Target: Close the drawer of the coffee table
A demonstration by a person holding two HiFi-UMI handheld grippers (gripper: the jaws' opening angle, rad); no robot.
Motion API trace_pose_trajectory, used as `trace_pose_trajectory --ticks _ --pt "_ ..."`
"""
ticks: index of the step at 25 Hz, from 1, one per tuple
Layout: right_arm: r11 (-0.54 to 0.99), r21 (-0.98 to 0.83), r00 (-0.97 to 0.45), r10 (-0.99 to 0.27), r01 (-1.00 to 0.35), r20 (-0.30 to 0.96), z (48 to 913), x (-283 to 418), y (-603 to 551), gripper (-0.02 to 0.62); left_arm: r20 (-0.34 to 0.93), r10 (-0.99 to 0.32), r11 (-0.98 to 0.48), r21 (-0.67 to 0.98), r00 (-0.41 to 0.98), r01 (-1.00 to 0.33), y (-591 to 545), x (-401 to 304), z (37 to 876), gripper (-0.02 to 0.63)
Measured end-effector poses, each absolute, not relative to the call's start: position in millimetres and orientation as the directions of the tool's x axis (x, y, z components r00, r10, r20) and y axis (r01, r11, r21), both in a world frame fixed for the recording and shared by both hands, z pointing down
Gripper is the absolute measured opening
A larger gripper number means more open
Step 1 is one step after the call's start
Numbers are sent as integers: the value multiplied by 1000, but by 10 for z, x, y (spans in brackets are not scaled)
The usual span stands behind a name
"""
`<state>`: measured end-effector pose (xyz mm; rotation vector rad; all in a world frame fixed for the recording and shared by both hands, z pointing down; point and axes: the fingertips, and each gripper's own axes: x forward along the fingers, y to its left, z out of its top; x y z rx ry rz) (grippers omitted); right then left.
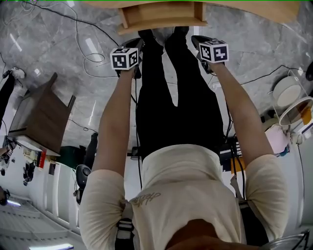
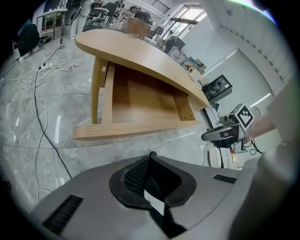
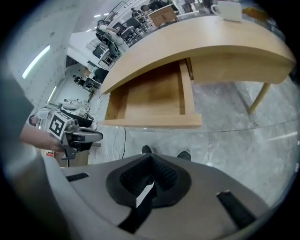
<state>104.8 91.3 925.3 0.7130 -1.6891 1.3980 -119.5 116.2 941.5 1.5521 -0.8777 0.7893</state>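
Note:
The light wooden coffee table (image 2: 140, 49) has its drawer (image 2: 140, 101) pulled well out, and the drawer looks empty. In the head view the drawer (image 1: 164, 17) sits at the top edge. My left gripper (image 1: 136, 45) and right gripper (image 1: 199, 41) hang side by side just short of the drawer front (image 3: 154, 123), touching nothing. In the left gripper view my left gripper (image 2: 151, 157) is shut with nothing held. In the right gripper view my right gripper (image 3: 150, 158) is shut too, also on nothing.
Cables (image 1: 83, 44) trail over the grey marble floor left of the drawer. A dark brown cabinet (image 1: 41, 117) stands at the left, white appliances (image 1: 288, 93) at the right. A white mug (image 3: 229, 9) rests on the tabletop. The person's shoes (image 3: 183, 154) stand before the drawer.

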Motion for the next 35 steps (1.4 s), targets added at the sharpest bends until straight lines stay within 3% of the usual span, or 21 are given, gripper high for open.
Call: trace_pose_trajectory --ticks 10,26,35 --pt "183 -479 -477 58 -858 877 9611 1141 721 -3 851 -68 -116 512 521 -851 1003 -1148 9762 5" --pt "111 -452 -454 5 -885 891 9760 993 451 -3 840 -96 -13 535 533 -845 766 -1063 9916 5" --pt "115 -446 -445 36 -888 895 9788 992 427 -3 843 -90 16 534 531 -845 783 -1126 9944 5"
